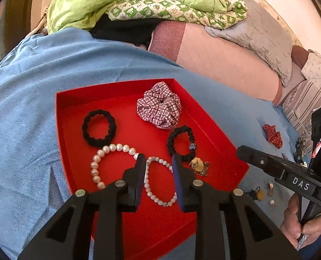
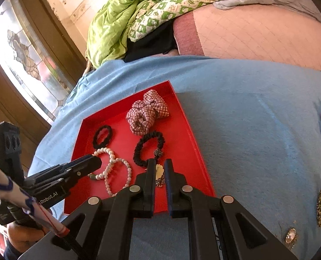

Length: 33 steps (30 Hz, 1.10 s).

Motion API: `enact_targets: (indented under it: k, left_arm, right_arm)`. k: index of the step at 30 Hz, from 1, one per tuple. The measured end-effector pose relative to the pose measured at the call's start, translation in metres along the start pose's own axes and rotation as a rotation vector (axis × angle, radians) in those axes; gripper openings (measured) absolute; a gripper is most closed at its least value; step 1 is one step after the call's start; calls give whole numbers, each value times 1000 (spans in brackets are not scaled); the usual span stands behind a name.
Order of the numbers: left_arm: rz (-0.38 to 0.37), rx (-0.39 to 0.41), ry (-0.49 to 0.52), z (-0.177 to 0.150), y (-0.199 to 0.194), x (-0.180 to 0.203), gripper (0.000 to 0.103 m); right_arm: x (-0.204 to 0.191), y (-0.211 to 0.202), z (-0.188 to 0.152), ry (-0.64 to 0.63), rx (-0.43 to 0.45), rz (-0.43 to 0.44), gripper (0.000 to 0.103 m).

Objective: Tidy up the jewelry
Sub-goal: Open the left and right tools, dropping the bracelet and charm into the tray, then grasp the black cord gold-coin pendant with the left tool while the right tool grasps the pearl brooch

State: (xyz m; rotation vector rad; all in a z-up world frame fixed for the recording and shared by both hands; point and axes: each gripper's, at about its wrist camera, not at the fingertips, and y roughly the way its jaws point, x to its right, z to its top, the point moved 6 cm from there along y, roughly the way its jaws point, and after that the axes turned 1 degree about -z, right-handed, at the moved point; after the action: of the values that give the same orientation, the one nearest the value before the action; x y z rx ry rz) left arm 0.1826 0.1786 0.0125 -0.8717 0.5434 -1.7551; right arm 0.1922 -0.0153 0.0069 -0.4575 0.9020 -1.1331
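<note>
Left wrist view: the small bracelet of pale round beads lies at the near end of the shallow red cardboard tray. The left claw hovers right over it with its jaws apart, one finger on each side of the loop, and the pads aren't pressing on anything. Touching it on the left is a bigger bracelet of fat white pearls.

Further back in the tray there's a chunky black hair tie on the left, a thin black ruched scrunchie with a sparkly bead on the right, and a red-and-white checked scrunchie at the far end. A little gold trinket on a chain sits near the right wall.

The right claw is above that trinket and closed down to a sliver. As far as I can see nothing is in it, since the trinket looks flat on the tray floor.

The tray sits on a light blue cloth spread over a bed. On the cloth off to the right are a red polka-dot scrunchie, a leopard-print scrunchie, a round gold brooch and a few tiny earrings. A crumpled lime-green duvet is piled at the far side.
</note>
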Motion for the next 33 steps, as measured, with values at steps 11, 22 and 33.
enact_targets:
  k: [11,22,33]
  left_arm:
    - [-19,29,46,2,-10,24,24]
    - [-109,19,107,-11,-15,69,24]
    - [-224,-101,302,-49,8,142,24]
  right_arm:
    - [18,-26,0,63,9,0,9]
    - [62,-97,-24,170,16,-25,9]
    - [124,-115,-55,309,-34,-45,9]
